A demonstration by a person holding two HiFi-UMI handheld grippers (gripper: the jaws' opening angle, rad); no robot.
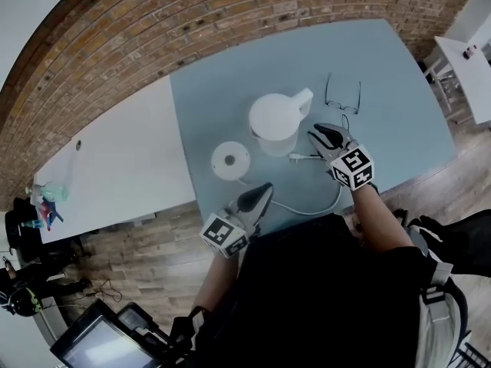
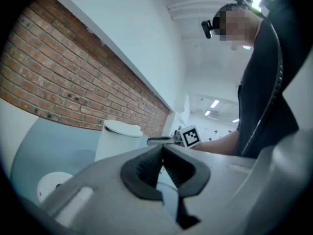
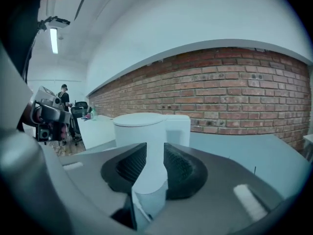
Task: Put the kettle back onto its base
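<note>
The white kettle (image 1: 275,119) stands upright on the blue-grey table (image 1: 399,106), its handle (image 1: 304,98) pointing toward the far right. Its round white base (image 1: 230,160) lies bare just to the kettle's near left, not touching it. My right gripper (image 1: 321,135) hovers just right of the kettle; its jaws stand a little apart with nothing between them, and the kettle (image 3: 142,129) shows through the gap. My left gripper (image 1: 261,195) is shut and empty near the table's front edge, below the base. In the left gripper view the kettle (image 2: 117,141) and base (image 2: 51,185) lie ahead.
A white cord (image 1: 314,205) loops from the base along the front edge to a plug (image 1: 296,157) beside the kettle. A pair of glasses (image 1: 343,94) lies right of the kettle. A white table (image 1: 115,159) adjoins on the left, a brick wall (image 1: 192,14) behind.
</note>
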